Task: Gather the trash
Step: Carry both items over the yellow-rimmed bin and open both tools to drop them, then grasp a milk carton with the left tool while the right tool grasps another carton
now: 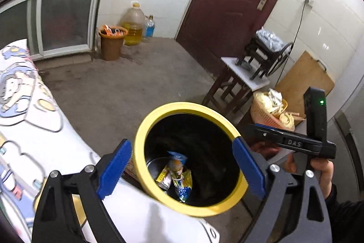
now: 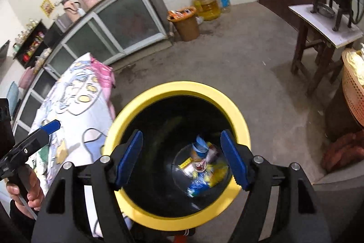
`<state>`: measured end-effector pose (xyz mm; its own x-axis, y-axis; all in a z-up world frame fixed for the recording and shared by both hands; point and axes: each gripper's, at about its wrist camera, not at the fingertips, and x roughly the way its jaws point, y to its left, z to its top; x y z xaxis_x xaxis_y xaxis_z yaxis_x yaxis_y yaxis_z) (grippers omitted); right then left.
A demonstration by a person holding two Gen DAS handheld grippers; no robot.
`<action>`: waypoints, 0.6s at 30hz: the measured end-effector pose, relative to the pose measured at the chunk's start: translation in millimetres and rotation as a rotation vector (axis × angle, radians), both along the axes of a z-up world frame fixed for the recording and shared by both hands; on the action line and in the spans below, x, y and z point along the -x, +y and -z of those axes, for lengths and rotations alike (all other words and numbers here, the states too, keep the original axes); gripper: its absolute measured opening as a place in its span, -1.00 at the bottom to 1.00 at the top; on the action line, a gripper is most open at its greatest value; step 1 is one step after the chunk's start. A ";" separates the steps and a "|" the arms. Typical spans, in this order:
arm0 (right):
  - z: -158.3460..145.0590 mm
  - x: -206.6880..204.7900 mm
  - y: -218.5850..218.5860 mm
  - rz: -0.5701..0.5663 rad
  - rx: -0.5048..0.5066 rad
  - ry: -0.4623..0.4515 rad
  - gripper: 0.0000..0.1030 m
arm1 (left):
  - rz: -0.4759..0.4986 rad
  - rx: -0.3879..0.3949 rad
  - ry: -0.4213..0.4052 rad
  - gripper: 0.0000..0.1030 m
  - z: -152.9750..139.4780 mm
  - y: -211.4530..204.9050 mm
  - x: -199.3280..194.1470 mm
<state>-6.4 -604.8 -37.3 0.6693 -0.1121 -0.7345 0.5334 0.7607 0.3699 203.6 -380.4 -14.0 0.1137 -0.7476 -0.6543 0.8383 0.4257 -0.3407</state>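
Both your claws hang apart and empty over the yellow-rimmed bin (image 2: 177, 92): the left claw (image 1: 180, 171) and the right claw (image 2: 182, 159). Several snack wrappers (image 2: 202, 171) already lie at its bottom. No loose trash shows elsewhere, so collecting looks nearly done. Only "DAS" reads, on the other claw's arm.

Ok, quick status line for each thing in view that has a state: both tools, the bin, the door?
left tool: open, nothing between its pads
right tool: open, empty, over the bin mouth
yellow bin: upright, lidless, snack wrappers at the bottom
brown bin: upright, filled to the rim
door: shut
oil jug: capped, partly full
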 end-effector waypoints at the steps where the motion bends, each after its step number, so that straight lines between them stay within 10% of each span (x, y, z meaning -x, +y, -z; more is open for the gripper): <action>1: -4.9 -2.3 5.8 -0.021 0.005 -0.015 0.33 | -0.021 0.008 -0.015 0.68 -6.7 13.9 1.2; 10: -43.6 -42.2 79.0 -0.247 0.052 -0.105 0.39 | -0.203 0.000 -0.163 0.69 -53.1 163.9 10.0; 18: -48.5 -108.2 172.2 -0.501 -0.004 -0.090 0.44 | -0.554 -0.213 -0.225 0.77 -56.4 317.2 1.1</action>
<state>101.8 -432.7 11.2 0.7007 0.2415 -0.6713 0.0692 0.9135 0.4009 202.5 -63.2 42.4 0.5984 -0.3943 -0.6975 0.5150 0.8561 -0.0421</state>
